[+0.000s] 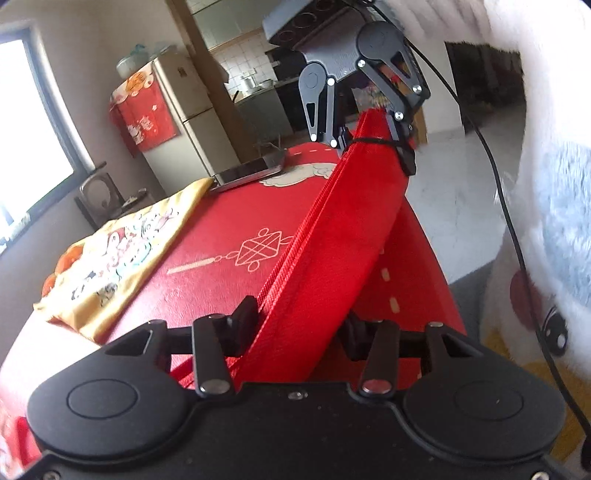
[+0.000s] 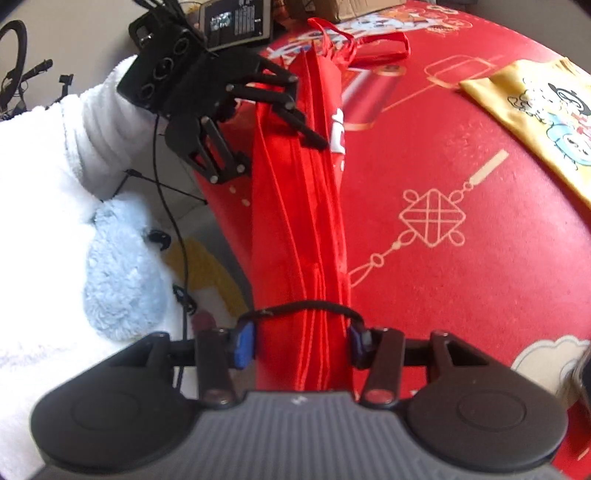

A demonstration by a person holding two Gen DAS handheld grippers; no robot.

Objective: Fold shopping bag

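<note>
The red shopping bag point(image 1: 332, 229) point(image 2: 299, 221) is gathered into a long pleated strip and held just above the red table point(image 1: 221, 240) point(image 2: 461, 147). My left gripper point(image 1: 299, 325) point(image 2: 284, 147) is shut on one end, with the cloth filling the gap between its pads. At the other end, my right gripper point(image 2: 301, 339) point(image 1: 373, 144) has its blue pads point(image 2: 245, 343) pressed on both sides of the strip. The bag's handles point(image 2: 369, 44) lie on the table beyond the left gripper.
A yellow printed bag point(image 1: 110, 258) point(image 2: 535, 110) lies flat on the table. A phone point(image 1: 247, 171) rests near the far edge, and a screen device point(image 2: 236, 22) sits at another edge. A person's white fleecy sleeve point(image 2: 55, 166) point(image 1: 554, 184) borders the table. A fridge point(image 1: 177, 110) stands behind.
</note>
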